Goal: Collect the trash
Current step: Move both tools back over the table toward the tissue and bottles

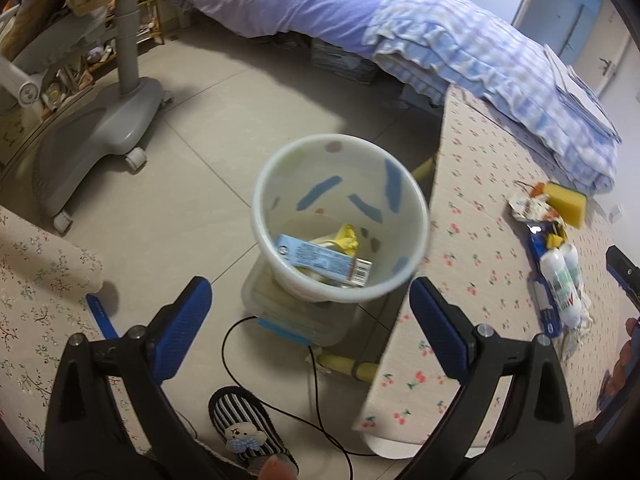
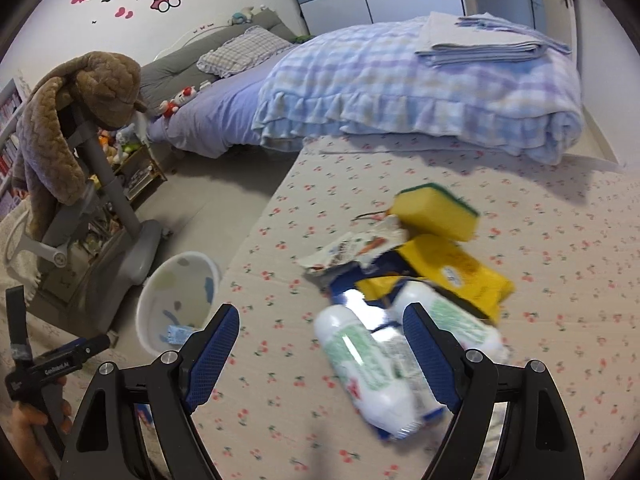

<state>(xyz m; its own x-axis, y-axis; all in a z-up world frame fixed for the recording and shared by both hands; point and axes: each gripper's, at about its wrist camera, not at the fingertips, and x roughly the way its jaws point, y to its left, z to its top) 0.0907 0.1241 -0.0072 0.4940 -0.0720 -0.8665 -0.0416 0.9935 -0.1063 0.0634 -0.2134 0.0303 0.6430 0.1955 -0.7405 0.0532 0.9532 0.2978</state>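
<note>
A white trash bin [image 1: 340,220] stands on the floor beside the table, with a blue carton [image 1: 320,260] and a yellow wrapper [image 1: 347,238] inside. My left gripper [image 1: 310,312] is open and empty just above the bin's near rim. On the cherry-print table [image 2: 280,360] lies a pile of trash: white bottles in a pack [image 2: 372,372], a yellow packet [image 2: 456,276], a crumpled wrapper [image 2: 352,252] and a yellow sponge [image 2: 436,212]. My right gripper [image 2: 320,344] is open and empty, close over the white bottles. The bin also shows in the right wrist view [image 2: 176,300].
A grey wheeled chair base [image 1: 100,128] stands left of the bin. A striped slipper [image 1: 248,428] and a black cable [image 1: 280,400] lie on the floor near me. A bed with a blue checked quilt [image 2: 400,88] borders the table's far side.
</note>
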